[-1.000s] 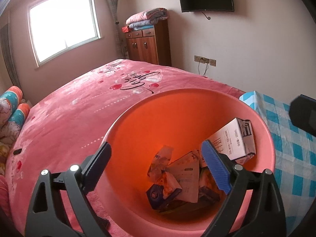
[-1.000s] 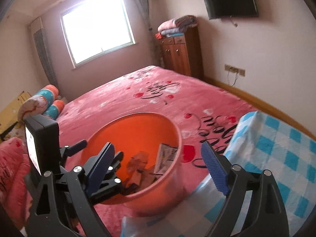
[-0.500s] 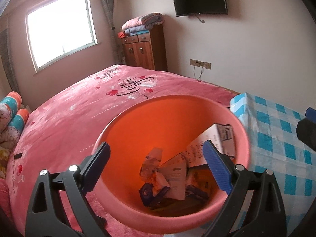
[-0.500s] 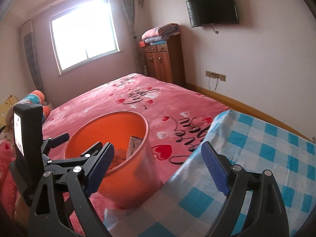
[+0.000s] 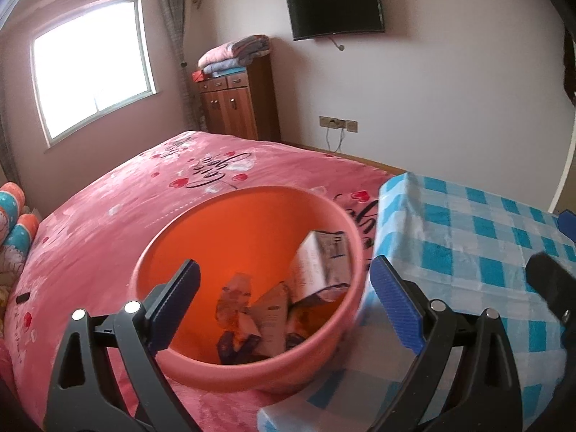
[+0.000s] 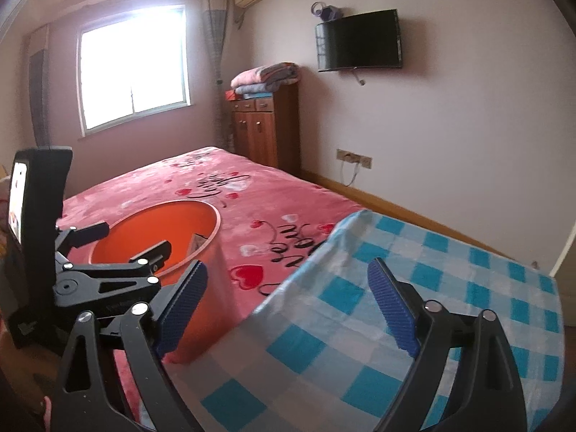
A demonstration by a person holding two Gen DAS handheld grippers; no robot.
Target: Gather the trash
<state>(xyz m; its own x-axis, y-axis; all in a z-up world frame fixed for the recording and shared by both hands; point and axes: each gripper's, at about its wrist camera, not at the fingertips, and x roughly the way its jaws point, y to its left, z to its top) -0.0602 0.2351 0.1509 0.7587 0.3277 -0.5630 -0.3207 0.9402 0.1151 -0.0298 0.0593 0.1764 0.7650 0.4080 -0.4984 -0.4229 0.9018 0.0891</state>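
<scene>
You see a smooth glossy plastic orange basin (image 5: 248, 356), crumpled paper cartons (image 5: 320, 270), plush pink blanket (image 5: 118, 216), checked cloth (image 6: 414, 309), varnished wooden cabinet (image 6: 266, 129).

Right gripper (image 6: 288, 304) gaping over blue checked cloth (image 6: 414, 288). Orange bin (image 6: 201, 252) at left on pink bedspread (image 6: 252, 194), left gripper (image 6: 126, 248) spread above its rim. Nothing gripped.

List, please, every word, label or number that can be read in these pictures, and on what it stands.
Black cursive writing on the pink bedspread: looped script, not legible.
Print on the white carton in the orange bucket: too small to read.
Print on the crumpled wrappers: blurred.
</scene>
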